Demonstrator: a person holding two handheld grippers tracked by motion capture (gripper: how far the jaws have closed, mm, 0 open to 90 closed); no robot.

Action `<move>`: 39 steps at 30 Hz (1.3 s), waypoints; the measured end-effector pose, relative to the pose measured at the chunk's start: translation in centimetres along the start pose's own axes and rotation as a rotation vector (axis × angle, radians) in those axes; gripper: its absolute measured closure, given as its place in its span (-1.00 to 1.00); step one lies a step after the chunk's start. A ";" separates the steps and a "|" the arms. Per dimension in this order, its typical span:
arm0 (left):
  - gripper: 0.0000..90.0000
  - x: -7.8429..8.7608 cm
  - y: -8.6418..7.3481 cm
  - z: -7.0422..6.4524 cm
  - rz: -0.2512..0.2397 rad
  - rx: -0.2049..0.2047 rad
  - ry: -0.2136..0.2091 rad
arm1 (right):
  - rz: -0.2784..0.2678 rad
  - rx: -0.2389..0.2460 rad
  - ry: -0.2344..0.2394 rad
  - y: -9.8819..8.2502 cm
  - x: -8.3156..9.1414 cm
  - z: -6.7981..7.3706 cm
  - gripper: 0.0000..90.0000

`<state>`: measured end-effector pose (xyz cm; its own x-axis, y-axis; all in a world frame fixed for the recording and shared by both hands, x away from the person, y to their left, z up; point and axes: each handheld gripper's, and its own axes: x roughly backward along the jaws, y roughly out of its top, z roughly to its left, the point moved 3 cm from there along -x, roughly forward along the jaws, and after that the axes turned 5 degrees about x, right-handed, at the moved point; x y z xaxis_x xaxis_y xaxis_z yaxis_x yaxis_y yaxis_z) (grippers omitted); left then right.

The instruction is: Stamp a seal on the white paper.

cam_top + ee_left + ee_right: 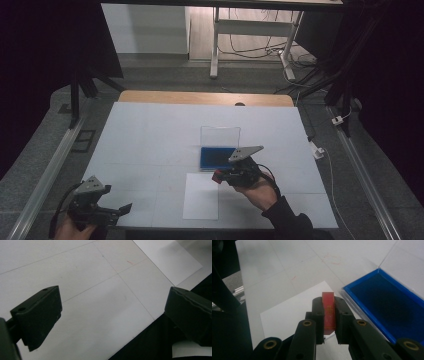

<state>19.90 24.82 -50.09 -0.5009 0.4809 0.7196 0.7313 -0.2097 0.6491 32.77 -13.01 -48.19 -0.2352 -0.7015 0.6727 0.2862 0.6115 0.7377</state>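
We read the step in hand as stamping: the right gripper has its jaws clamped on a small red rectangular stamp block, carried in the air between the open blue ink pad in its clear hinged plastic case and the white sheet of paper lying just in front of it on the white table. In the right gripper view the stamp sits over the near edge of the paper, the pad just to its side. We cannot tell whether the face is inked. The left gripper rests at the table's near left corner, jaws wide apart, nothing between them. Next move, in our judgement: bring the stamp face square and press straight down, either on pad or paper
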 end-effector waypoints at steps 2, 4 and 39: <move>-0.96 0.0 0.0 0.0 -0.001 -0.001 0.001 | 0.003 0.005 0.011 0.0 -0.2 0.1 0.78; -0.96 0.0 0.0 0.0 0.000 0.000 -0.001 | 0.014 0.013 0.016 0.0 -0.4 0.4 0.78; -0.96 0.0 0.0 0.0 0.001 0.000 -0.003 | 0.118 0.131 0.059 -0.7 -5.5 2.9 0.78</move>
<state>19.93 24.83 -50.09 -0.4990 0.4833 0.7193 0.7318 -0.2097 0.6485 31.19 -8.50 -52.26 -0.1512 -0.6403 0.7531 0.1838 0.7304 0.6578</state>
